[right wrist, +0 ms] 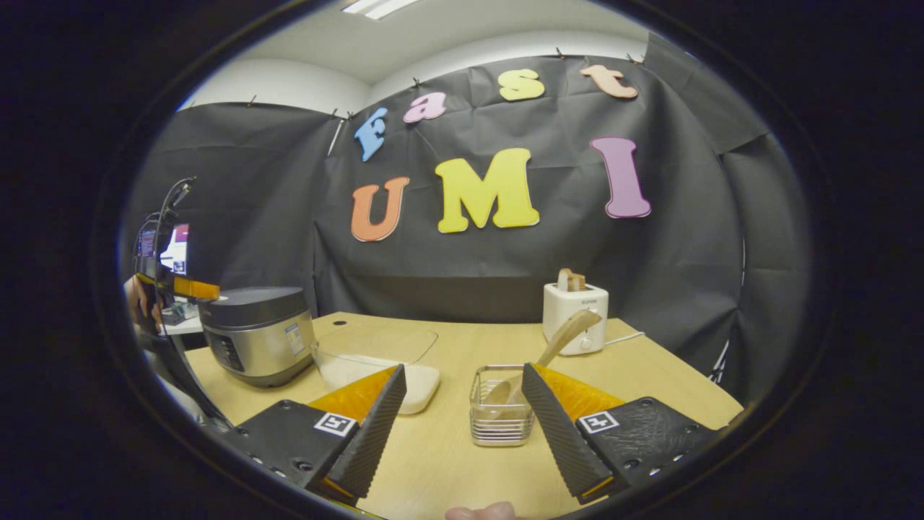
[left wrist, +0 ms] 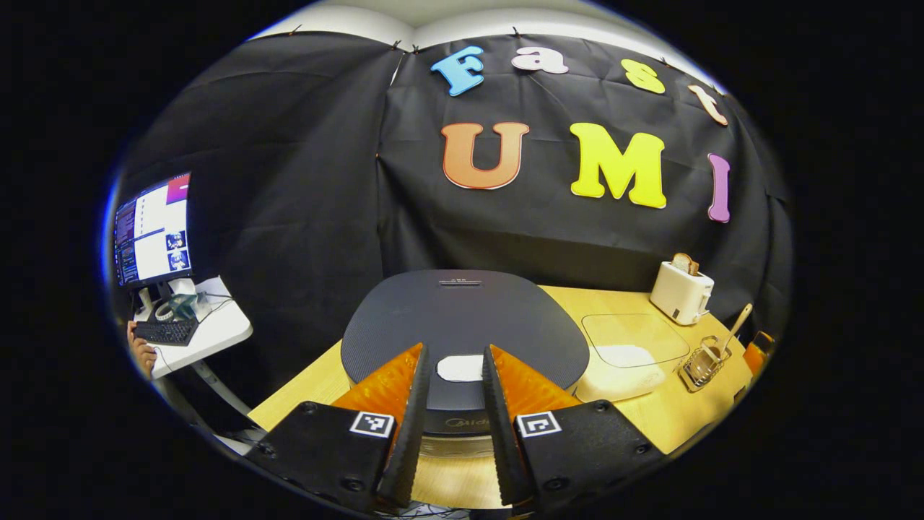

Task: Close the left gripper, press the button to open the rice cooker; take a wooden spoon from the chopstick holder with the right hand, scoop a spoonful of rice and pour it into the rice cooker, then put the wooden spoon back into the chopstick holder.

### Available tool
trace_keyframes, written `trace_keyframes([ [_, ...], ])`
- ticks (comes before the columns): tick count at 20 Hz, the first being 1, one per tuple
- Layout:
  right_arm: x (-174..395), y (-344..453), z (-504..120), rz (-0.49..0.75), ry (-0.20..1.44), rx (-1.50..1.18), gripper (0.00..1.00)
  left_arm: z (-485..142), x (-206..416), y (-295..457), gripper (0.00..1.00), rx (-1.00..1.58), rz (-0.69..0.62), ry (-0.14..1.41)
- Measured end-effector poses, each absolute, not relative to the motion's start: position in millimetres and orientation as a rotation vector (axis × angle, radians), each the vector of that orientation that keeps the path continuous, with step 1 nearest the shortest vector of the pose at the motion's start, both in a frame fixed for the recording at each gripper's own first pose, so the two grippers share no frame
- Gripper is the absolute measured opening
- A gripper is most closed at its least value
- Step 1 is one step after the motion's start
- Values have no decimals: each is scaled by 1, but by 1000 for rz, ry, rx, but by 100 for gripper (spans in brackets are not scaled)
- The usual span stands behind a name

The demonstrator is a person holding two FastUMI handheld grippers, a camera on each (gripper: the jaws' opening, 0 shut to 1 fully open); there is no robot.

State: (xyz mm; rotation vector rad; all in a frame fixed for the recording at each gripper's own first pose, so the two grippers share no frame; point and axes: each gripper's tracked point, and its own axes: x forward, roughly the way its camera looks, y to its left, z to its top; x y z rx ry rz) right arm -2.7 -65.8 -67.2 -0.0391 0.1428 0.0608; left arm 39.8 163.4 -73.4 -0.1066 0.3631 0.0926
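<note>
Surface (right wrist: 447, 455) of pale wood carries everything, ordered here from biggest down. Rice cooker (left wrist: 462, 318) sits at its left end with the dark lid down, directly under the left tool (left wrist: 453, 393); its pale button (left wrist: 460, 368) lies in the gap between that tool's fingers. Those fingers stand narrowly apart, not yet together, so the closing step looks undone. Pressing now could let the fingers straddle the button or slide off its edge, leaving the lid latched.

A white toaster (right wrist: 575, 318) stands at the back, out of the way. Next comes the clear rice container (right wrist: 379, 365), lid on, just beside the cooker.

Smaller again, the wire chopstick holder (right wrist: 502, 404) stands near the front, with the wooden spoon (right wrist: 552, 347) leaning out of it toward the toaster. The right tool (right wrist: 462, 412) hovers wide open in front of the holder, gripping nothing. The holder looks light; a grab at the slanted handle from a poor angle could tip or drag it, or pinch the wire instead of the spoon.
</note>
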Motion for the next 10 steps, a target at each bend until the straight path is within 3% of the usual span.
trace_keyframes([
  [5,-12,-50,-66,79,137,-53,95,-68,41,168,47,-77,101,306],
  [6,-12,-48,-64,83,137,-64,91,-69,42,166,46,-93,107,303],
  [7,-13,-48,-62,81,130,-75,95,-65,42,166,46,-81,105,285],
  [9,-14,-47,-55,77,115,-87,92,-66,43,167,47,-84,103,280],
  [10,-13,-45,-54,80,113,-89,96,-66,43,167,47,-83,101,288],
])
